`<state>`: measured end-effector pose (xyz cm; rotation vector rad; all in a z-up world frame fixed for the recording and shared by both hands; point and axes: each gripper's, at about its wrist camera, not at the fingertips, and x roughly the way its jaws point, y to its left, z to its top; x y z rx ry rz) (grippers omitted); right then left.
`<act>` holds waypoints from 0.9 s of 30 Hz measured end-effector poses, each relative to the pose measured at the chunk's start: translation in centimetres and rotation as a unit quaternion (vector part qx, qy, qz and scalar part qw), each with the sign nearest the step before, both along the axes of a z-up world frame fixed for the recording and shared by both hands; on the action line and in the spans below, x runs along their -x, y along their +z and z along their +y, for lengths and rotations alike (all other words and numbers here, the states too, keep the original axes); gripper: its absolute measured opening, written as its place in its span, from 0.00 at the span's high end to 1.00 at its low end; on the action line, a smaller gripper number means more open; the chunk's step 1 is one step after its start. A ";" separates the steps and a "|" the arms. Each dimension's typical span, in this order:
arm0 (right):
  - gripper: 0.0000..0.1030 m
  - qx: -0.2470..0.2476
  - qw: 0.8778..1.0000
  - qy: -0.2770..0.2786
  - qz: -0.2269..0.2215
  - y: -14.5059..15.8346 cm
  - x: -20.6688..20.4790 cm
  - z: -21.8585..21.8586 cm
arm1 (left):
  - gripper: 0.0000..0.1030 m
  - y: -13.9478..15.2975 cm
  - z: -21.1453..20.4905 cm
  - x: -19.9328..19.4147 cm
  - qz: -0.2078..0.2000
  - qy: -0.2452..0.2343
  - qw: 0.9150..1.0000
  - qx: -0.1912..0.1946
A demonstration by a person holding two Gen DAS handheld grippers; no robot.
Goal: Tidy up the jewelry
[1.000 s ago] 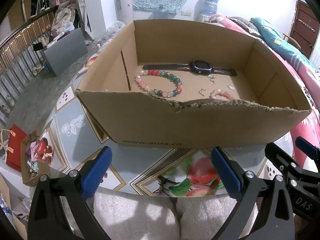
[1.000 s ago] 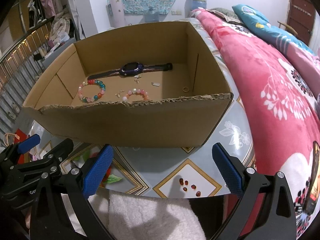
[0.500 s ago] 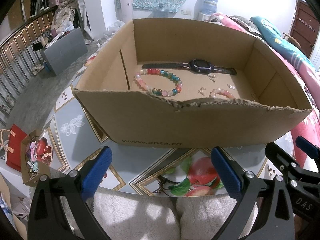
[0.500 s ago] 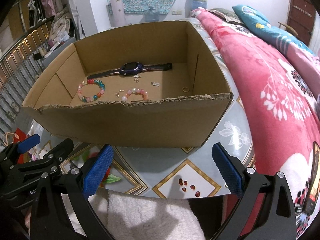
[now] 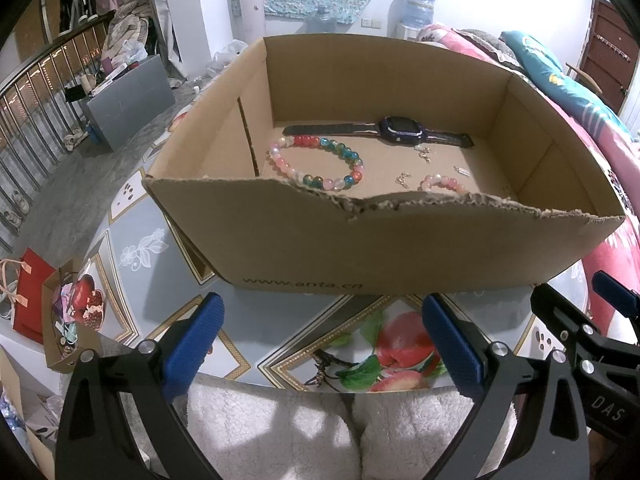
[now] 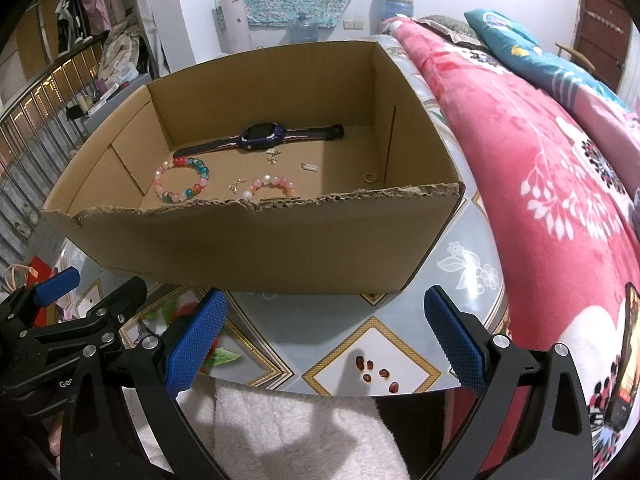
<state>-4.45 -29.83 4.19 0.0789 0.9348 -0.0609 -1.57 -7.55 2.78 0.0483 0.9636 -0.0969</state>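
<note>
Bedroom clutter rings the scene: a railing at 9 o'clock, a red floral blanket [image 6: 552, 184] at 3 o'clock, and a round table [image 5: 280, 344] with a fruit-patterned top carrying a cardboard box [image 5: 360, 256] at its centre. Open-topped and cut low, with a ragged near rim, the box seems meant to serve as the tray that gathers the jewelry, so everything lies flat on its floor where tongs can drop in from above.

Along the far wall, at 12 o'clock, a dark watch [image 6: 260, 141] lies stretched out straight. Toward 10 o'clock sits a multicoloured bead bracelet [image 5: 320, 162], and a smaller pink bead bracelet [image 6: 270, 186] lies close behind the near wall, partly hidden by the torn edge in the left view. Small silver clasps [image 6: 272, 156] are scattered between the watch and the bracelets, and a thin ring [image 6: 370, 177] rests at 3 o'clock, just beside the right wall.

Both tools hover in front of the box, over the table's near edge and above white fleece. The left gripper [image 5: 320, 340] is spread wide and empty; the right gripper [image 6: 322, 338] is likewise spread, pinching nothing.

Room is best over the middle floor; the ring by the wall and the pink bracelet under the near rim look tightest to reach.
</note>
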 end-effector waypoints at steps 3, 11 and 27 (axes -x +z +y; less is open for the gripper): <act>0.08 0.000 1.000 0.000 0.000 0.0 0.0 0.0 | 0.06 0.0 0.0 0.0 0.000 0.000 1.000 0.000; 0.08 0.000 1.000 0.000 0.000 0.0 0.1 -0.1 | 0.06 0.0 -0.1 0.0 0.000 0.000 1.000 0.000; 0.08 0.000 1.000 0.000 -0.001 -0.1 0.1 -0.1 | 0.06 0.0 -0.1 0.0 0.001 0.000 1.000 0.000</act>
